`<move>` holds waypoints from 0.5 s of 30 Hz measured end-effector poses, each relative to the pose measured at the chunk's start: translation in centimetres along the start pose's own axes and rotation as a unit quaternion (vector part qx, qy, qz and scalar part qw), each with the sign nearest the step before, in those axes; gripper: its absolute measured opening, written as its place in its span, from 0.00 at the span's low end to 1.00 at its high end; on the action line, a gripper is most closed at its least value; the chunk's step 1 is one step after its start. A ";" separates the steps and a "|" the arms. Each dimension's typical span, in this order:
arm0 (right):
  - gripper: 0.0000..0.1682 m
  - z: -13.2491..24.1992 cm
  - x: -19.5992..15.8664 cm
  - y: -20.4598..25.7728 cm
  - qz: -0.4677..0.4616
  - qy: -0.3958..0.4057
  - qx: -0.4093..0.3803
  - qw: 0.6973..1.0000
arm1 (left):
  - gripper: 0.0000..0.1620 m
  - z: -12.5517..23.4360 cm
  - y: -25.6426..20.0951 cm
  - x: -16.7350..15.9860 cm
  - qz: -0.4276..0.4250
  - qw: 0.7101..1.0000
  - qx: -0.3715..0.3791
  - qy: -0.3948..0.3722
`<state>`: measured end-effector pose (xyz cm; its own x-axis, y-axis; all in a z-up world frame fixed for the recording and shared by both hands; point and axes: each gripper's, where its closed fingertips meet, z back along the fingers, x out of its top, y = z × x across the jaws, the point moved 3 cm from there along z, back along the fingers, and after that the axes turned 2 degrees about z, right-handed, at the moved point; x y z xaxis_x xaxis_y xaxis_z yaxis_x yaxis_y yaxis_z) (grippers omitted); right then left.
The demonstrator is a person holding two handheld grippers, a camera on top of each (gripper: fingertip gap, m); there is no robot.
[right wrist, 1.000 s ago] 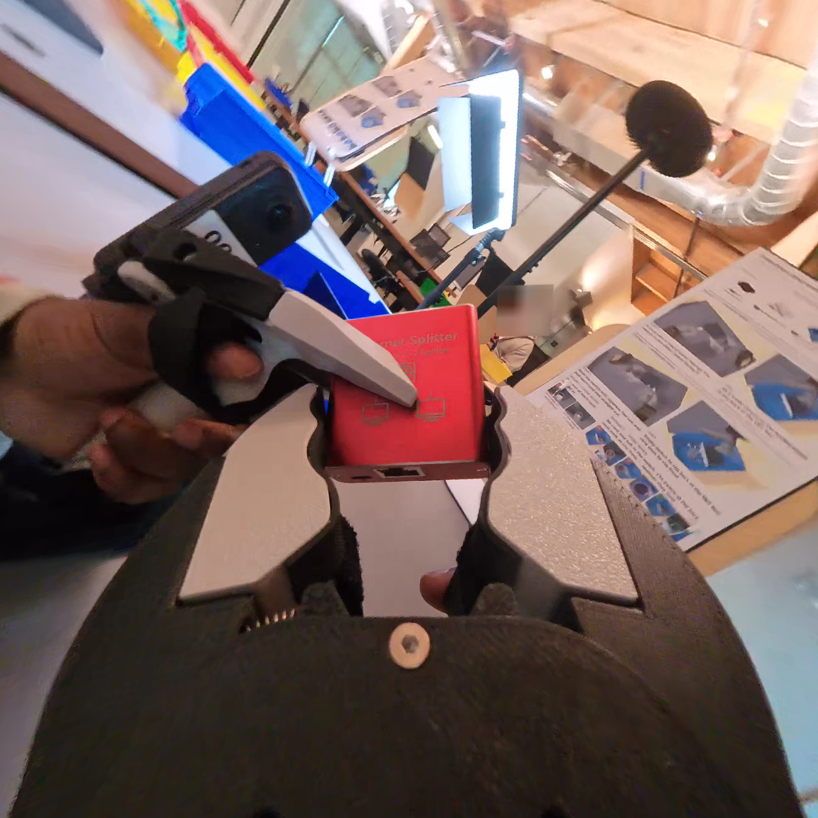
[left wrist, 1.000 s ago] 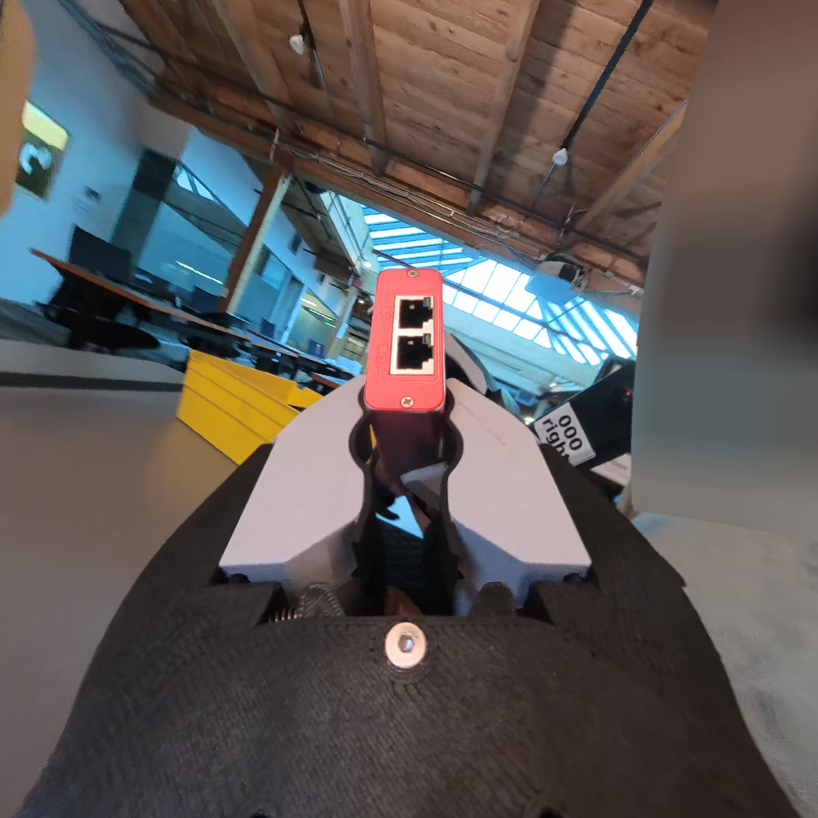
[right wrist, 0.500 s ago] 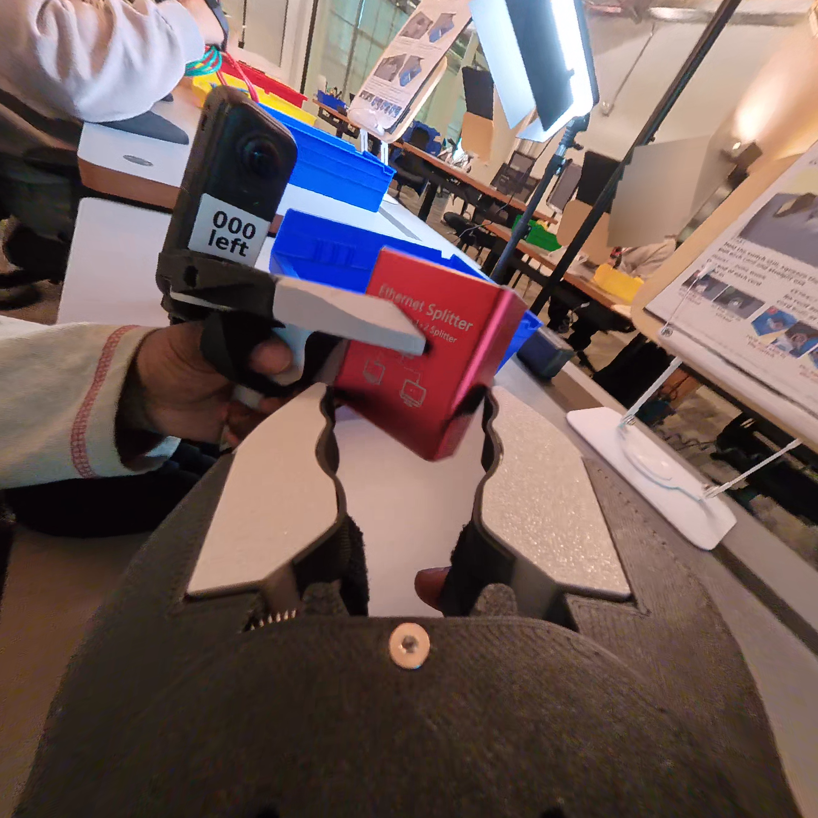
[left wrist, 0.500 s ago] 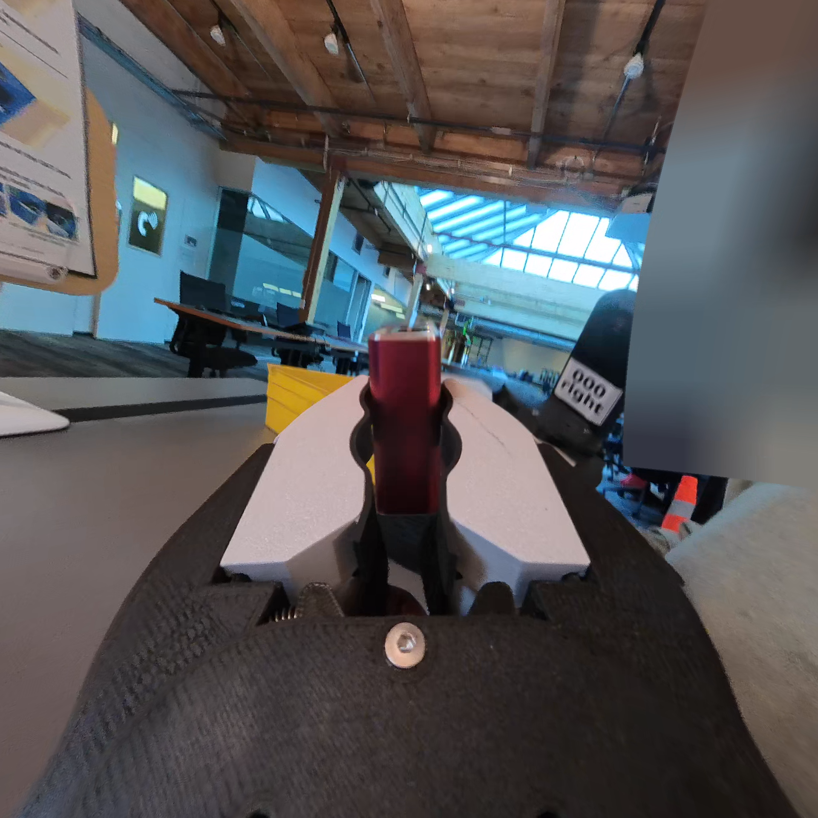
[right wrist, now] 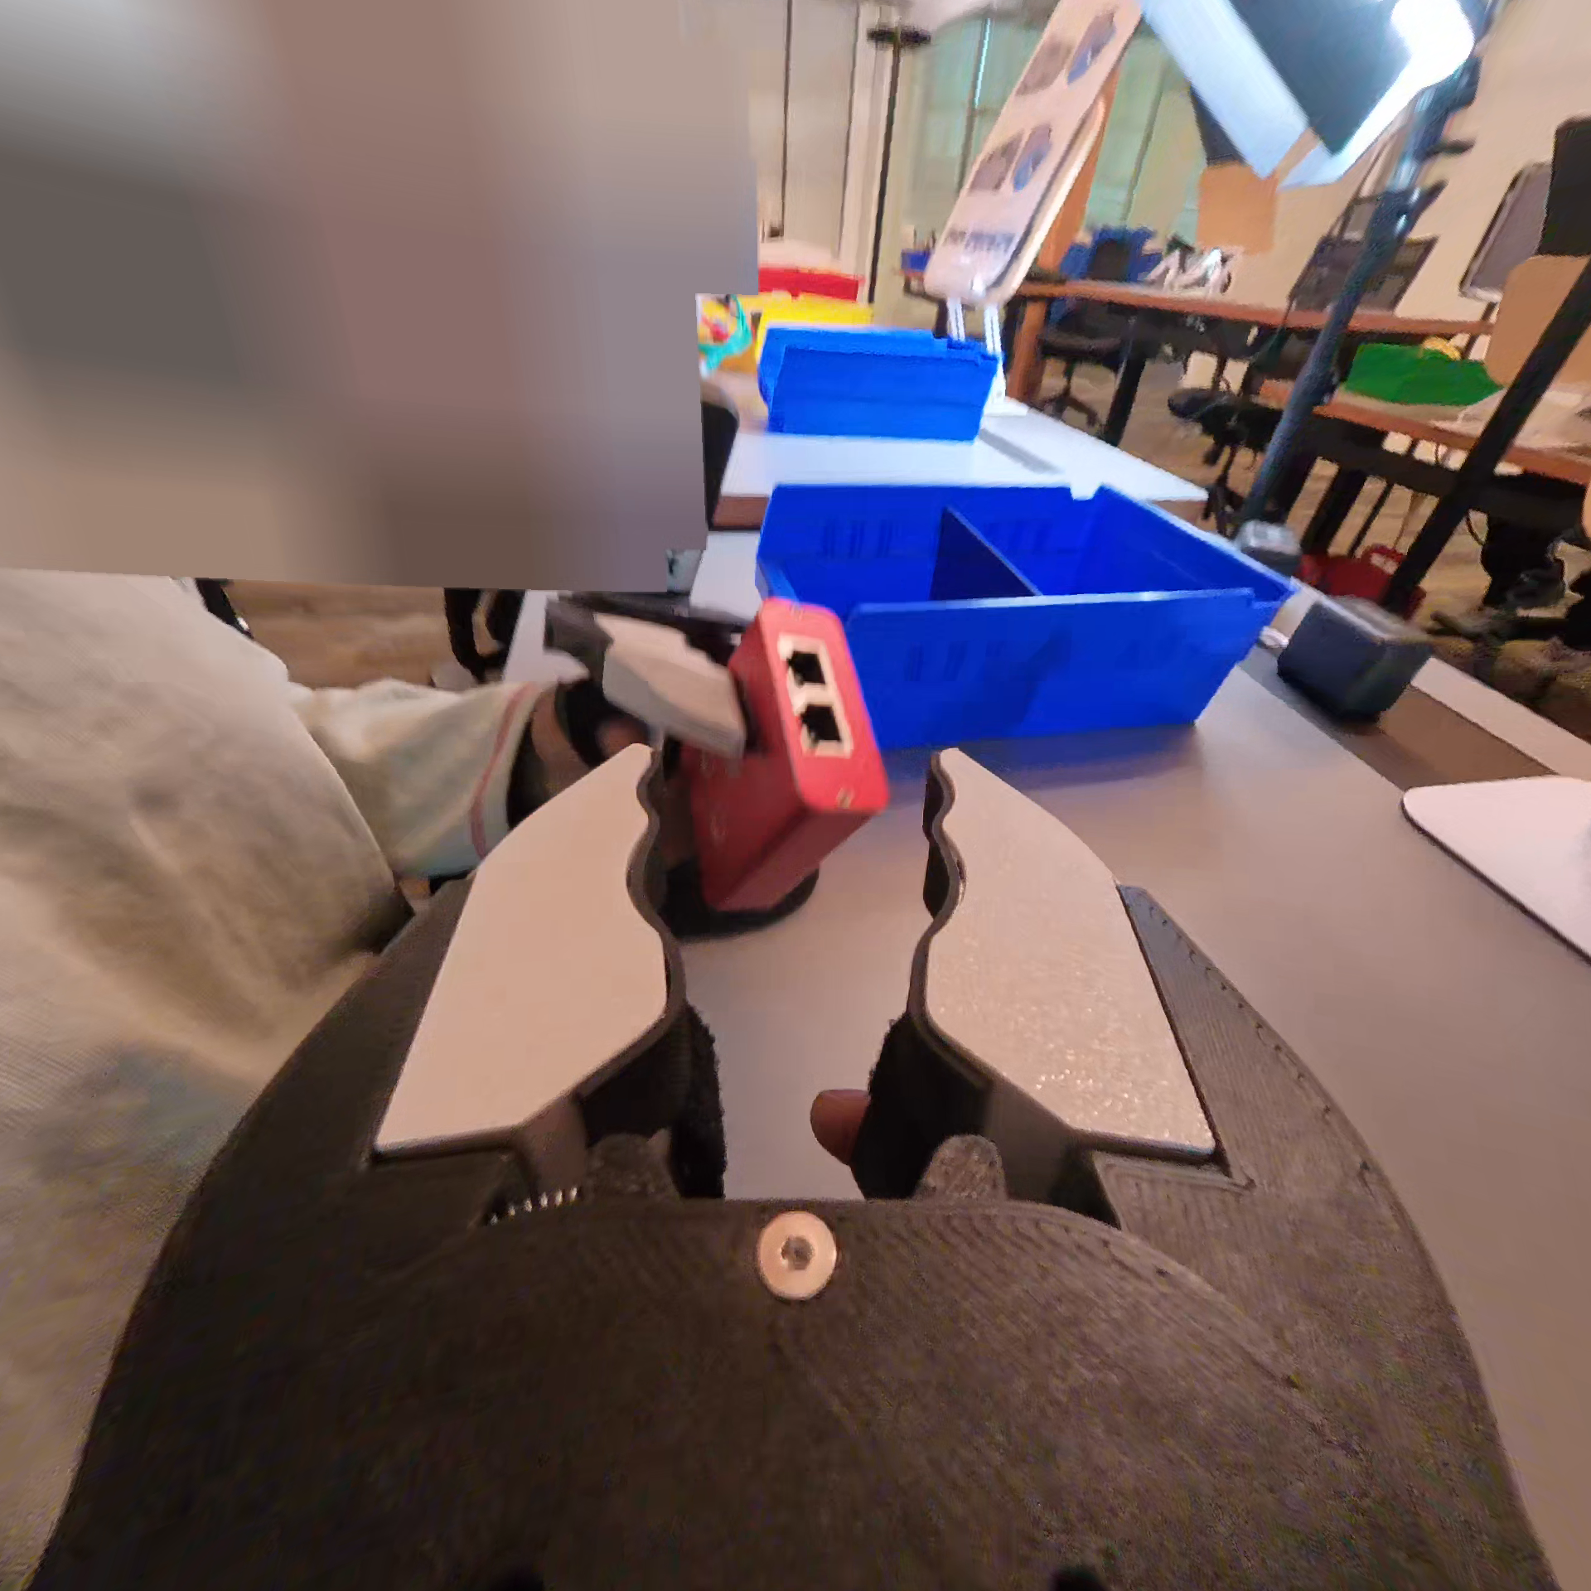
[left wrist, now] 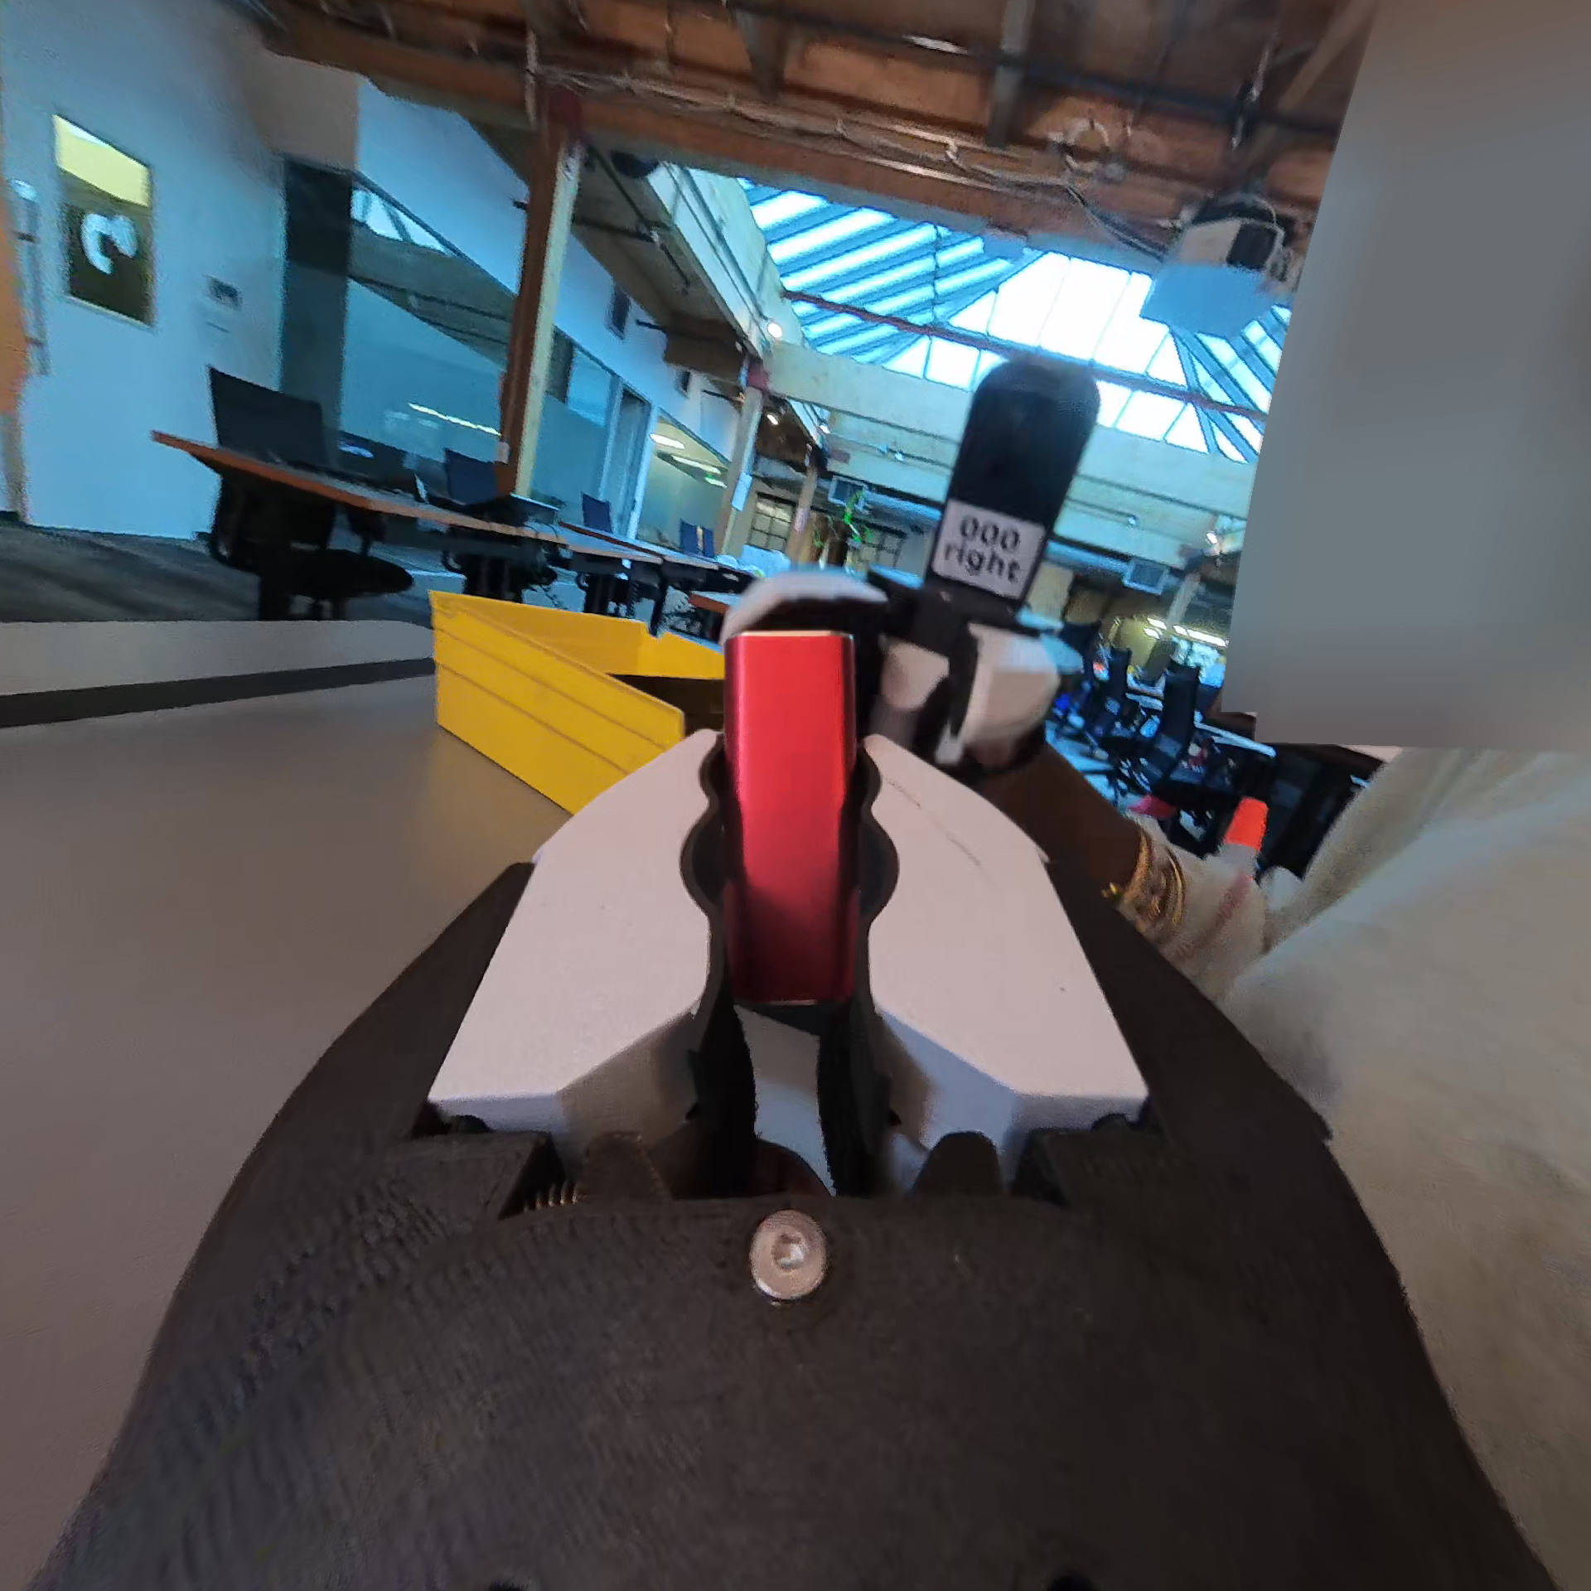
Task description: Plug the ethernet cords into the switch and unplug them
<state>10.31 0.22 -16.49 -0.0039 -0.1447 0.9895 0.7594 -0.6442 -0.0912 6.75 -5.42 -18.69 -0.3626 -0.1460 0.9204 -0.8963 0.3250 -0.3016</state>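
Clamping the red switch (left wrist: pixel 788 826), the left gripper's (left wrist: pixel 788 758) jaws face the right gripper's (right wrist: pixel 788 775) spread jaws beside a blue bin (right wrist: pixel 1033 689).

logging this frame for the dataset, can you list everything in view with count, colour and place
switch: 1, red, clamped in left gripper, two empty ports facing the right camera
blue bins: 2, one near on the grey table, one farther back
yellow bin: 1, on table, left wrist view
dark box: 1, right of near blue bin
white stand base: 1, table's right edge
ethernet cords: none visible
left gripper: fingers shut on switch
right gripper: fingers open, empty
sleeves: cream, both arms
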 end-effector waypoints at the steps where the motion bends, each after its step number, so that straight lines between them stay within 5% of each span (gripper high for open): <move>1: 0.34 0.2 0.7 0.0 -0.003 -0.016 0.007 1.000 | 0.16 -0.2 -0.2 -0.3 -0.001 1.000 -0.007 0.012; 7: 0.28 -0.6 0.2 0.8 -0.061 0.031 0.105 0.992 | 0.16 -0.4 -1.2 -0.5 -0.015 0.999 -0.039 0.019; 9: 0.20 -0.8 -0.3 0.7 -0.070 0.043 0.116 0.990 | 0.16 -0.4 -1.2 -0.7 -0.010 0.999 -0.042 0.025; 15: 0.15 -0.1 0.1 0.8 -0.021 0.032 0.098 0.994 | 0.18 -0.6 -1.4 -0.4 -0.008 0.999 -0.041 0.013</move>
<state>10.86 -0.41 -16.47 -0.0744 -0.1730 0.9821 0.8703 -0.4920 -0.0207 8.34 -5.27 -18.49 -0.3402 -0.1288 0.9315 -0.8781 0.3980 -0.2657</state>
